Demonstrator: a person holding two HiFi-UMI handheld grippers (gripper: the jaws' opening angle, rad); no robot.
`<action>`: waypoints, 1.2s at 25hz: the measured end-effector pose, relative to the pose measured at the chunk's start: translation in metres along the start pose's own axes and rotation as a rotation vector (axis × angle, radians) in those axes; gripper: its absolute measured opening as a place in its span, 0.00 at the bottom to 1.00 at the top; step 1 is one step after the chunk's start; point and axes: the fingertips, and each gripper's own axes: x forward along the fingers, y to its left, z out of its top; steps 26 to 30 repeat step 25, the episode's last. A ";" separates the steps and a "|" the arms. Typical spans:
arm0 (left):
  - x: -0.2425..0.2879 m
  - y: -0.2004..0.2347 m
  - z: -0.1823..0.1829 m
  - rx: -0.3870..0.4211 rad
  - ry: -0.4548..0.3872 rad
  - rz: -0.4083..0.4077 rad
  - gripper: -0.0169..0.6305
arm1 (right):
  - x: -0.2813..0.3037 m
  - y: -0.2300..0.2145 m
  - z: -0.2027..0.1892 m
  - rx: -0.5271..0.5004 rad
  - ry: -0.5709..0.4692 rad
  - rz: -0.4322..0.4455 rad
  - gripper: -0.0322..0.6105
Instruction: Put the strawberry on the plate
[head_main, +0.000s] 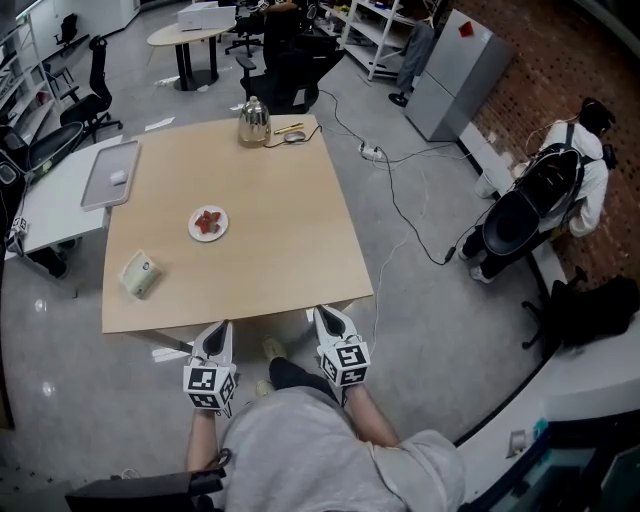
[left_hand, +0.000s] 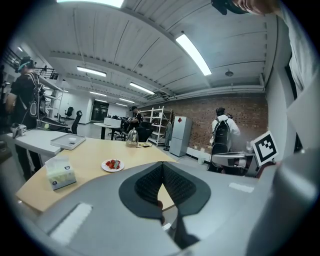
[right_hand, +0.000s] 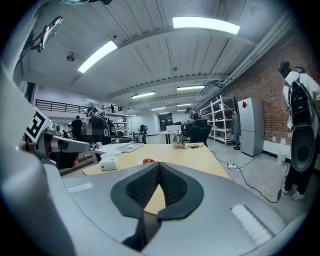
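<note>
Several things lie on the square pale-wood worktop. Farthest left is a soft green-and-white pack of tissues. Well apart from it sits a small round white plate with red strawberry fruit on it; we cannot tell how many pieces. Nearer us, at the worktop's near edge, the left hand-held gripper points across the wood with its jaws together and nothing between them. At the far edge stands a shiny silver metal kettle. Further right, the right hand-held gripper hangs at the same near edge, its jaws likewise closed on nothing.

We judge the placing step done: the fruit is on the plate, no loose strawberry shows elsewhere on the worktop, and both grippers are well apart from the plate. If another berry had to go on, the next move would call for finding it first, opening the jaws and closing them gently, since soft fruit bruises. Otherwise we need only keep clear of the plate.
</note>
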 end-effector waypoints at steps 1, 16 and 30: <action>0.000 0.000 0.000 0.001 -0.001 0.000 0.06 | 0.000 0.000 0.001 0.001 -0.003 0.000 0.06; -0.004 -0.002 0.002 0.009 -0.007 0.005 0.06 | -0.003 0.006 0.003 -0.013 -0.013 0.011 0.06; -0.003 0.002 0.001 0.009 -0.006 0.003 0.06 | 0.002 0.007 0.003 -0.005 -0.015 0.010 0.06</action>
